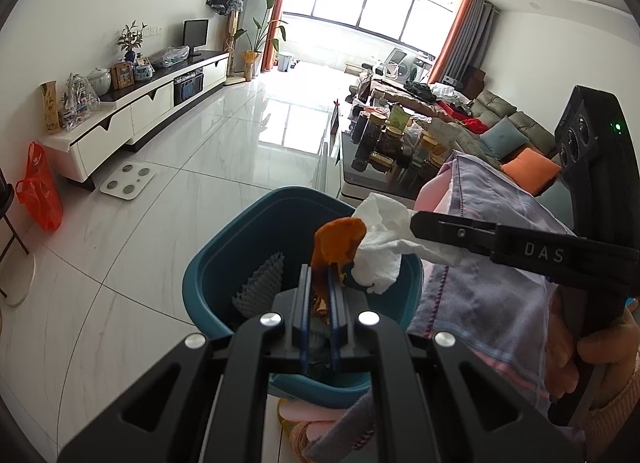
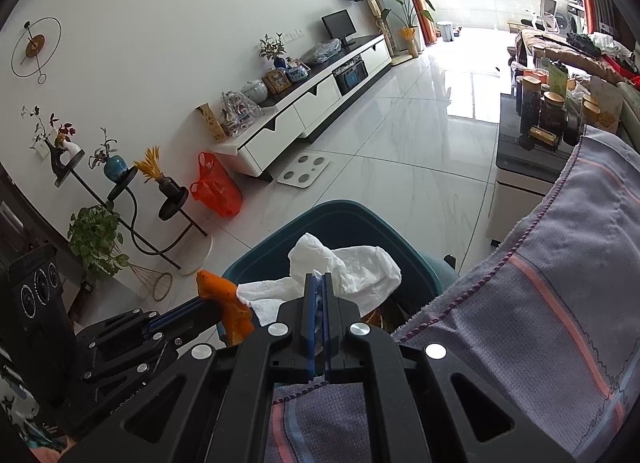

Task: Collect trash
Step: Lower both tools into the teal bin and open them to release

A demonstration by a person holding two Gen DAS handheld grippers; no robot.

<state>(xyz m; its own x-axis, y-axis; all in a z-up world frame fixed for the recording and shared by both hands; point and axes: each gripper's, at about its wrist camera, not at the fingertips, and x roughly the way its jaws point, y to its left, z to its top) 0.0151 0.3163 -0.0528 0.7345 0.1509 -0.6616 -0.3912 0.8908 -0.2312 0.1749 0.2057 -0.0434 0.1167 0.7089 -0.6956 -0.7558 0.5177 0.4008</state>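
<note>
Your left gripper [image 1: 320,275] is clenched on a curled orange fruit peel [image 1: 338,241], held above the open teal plastic bin [image 1: 208,275]. Your right gripper [image 2: 318,283] pinches a crumpled white paper tissue [image 2: 352,267] over the same bin, touching the peel. A striped lavender cloth [image 2: 540,303] lies just beside the bin.

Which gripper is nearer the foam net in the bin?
Left. The left gripper, shut on orange peel, hangs just beside the foam net in the bin. The right gripper, shut on tissue, is farther off at the opposite rim.
</note>
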